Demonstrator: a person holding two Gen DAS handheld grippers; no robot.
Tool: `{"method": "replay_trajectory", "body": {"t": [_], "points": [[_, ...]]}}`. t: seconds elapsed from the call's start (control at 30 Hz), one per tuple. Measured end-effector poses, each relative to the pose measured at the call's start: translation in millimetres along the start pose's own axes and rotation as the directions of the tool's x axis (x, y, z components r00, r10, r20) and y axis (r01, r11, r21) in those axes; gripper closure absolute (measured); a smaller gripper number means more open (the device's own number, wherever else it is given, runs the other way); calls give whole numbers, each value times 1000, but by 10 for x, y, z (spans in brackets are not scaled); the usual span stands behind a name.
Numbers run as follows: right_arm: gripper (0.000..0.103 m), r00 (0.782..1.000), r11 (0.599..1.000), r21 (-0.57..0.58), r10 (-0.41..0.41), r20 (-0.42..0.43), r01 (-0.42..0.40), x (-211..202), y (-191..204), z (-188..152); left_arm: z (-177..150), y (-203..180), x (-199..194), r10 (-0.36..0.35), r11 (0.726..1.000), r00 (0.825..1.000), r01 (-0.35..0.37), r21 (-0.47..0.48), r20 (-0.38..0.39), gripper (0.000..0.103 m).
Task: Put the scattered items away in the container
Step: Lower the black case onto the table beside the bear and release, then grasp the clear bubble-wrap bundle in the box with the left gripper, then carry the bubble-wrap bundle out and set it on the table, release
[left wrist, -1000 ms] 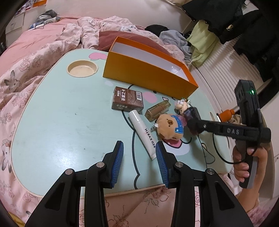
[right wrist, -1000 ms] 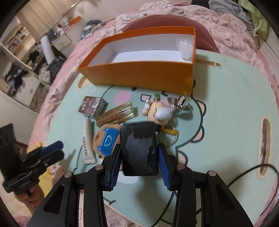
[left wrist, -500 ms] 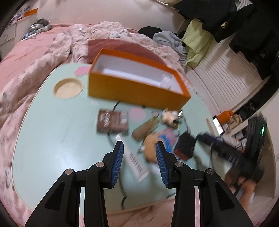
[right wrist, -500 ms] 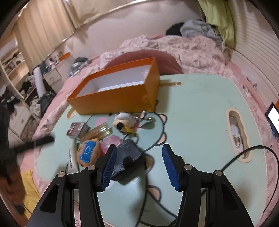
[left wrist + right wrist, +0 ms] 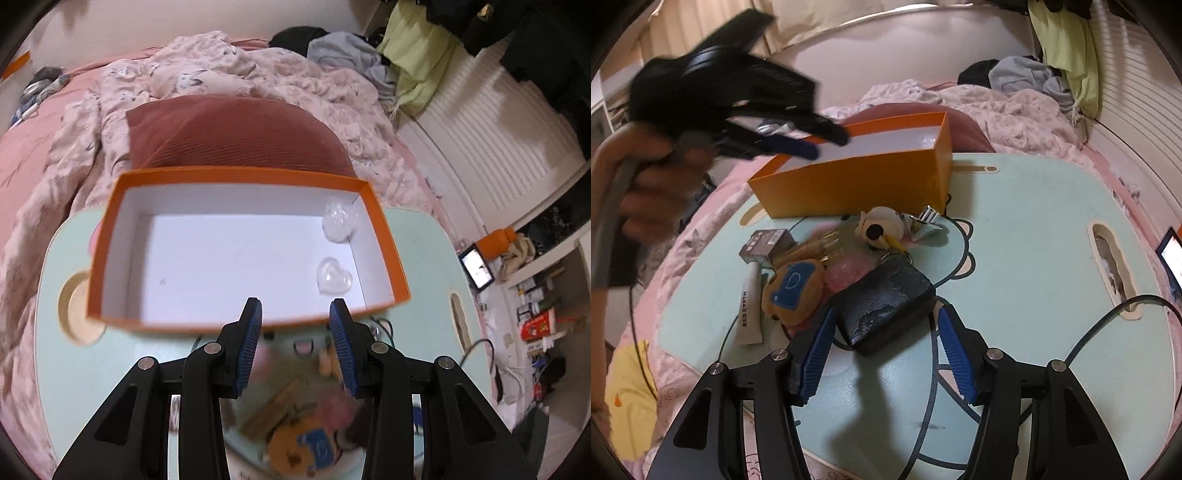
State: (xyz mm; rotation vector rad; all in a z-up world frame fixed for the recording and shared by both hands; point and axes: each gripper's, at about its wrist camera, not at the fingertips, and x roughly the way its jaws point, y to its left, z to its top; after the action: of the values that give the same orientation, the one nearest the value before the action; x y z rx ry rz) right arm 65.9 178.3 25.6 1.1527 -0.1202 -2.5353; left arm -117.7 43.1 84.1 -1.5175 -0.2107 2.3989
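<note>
- Left gripper (image 5: pixel 295 334) raised above the near wall of the orange box (image 5: pixel 384 236), tilted down into it, blue ribbed pads (image 5: pixel 249 345) apart with nothing between them.
- Seen from the right wrist camera as a blurred black shape (image 5: pixel 798 142) over the box (image 5: pixel 857 181), gripped by a bare hand (image 5: pixel 646 192) at the left edge.
- Right gripper (image 5: pixel 884 349) low over the table (image 5: pixel 1034 236), jaws spread wide, either side of a dark pouch (image 5: pixel 886 308) without touching it.
- Box: rigid cardboard, rectangular, white smooth inside; two clear glossy pieces at its right end, one heart-shaped (image 5: pixel 334 280), one crumpled (image 5: pixel 340 223).
- Pouch: boxy, dark woven fabric with a worn sheen, lying flat on the table.
- Scattered beside the pouch, in front of the box: soft brown plush toy (image 5: pixel 794 290) with blue patch, white tube (image 5: pixel 750 314), small brown carton (image 5: pixel 766 245), gold ribbed case (image 5: pixel 816 247), white plush keychain (image 5: pixel 881 227) with a shiny metal clip (image 5: pixel 925 219).
- Table: smooth pale-green top, rounded corners, cartoon print, on a pink flowered quilt (image 5: pixel 258 81).
</note>
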Motion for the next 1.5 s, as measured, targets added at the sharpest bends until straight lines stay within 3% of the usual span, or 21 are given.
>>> {"method": "replay_trajectory", "body": {"t": [0.2, 0.3, 0.67, 0.8, 0.97, 1.17, 1.33, 1.5], "points": [[45, 996, 997, 61, 49, 74, -53, -136, -143, -20, 333, -129, 390, -28, 999, 997, 25, -36, -67, 63], [45, 997, 994, 87, 58, 49, -62, -86, -199, -13, 472, -190, 589, 18, 999, 993, -23, -46, -113, 63], [43, 998, 993, 100, 58, 16, -59, -40, -239, -24, 631, -234, 1068, -84, 981, 986, 56, -184, -146, 65], [39, 998, 991, 118, 68, 10, -68, -27, -267, -22, 639, -260, 1052, -102, 985, 986, 82, -151, -131, 82], [38, 998, 991, 118, 63, 9, -64, -25, -262, -24, 643, -235, 968, -54, 993, 994, 44, -105, -93, 86], [38, 998, 992, 114, 56, 9, -57, -20, -244, -21, 592, -180, 487, -79, 994, 997, 80, -70, 16, 86], [38, 999, 993, 105, 51, 11, -52, -23, -219, -20, 209, -193, -266, -129, 992, 983, 126, 30, 130, 86], [38, 999, 995, 93, 46, 12, -47, -35, -192, -24, -355, -61, -625, -177, 984, 975, 172, 53, 134, 86]]}}
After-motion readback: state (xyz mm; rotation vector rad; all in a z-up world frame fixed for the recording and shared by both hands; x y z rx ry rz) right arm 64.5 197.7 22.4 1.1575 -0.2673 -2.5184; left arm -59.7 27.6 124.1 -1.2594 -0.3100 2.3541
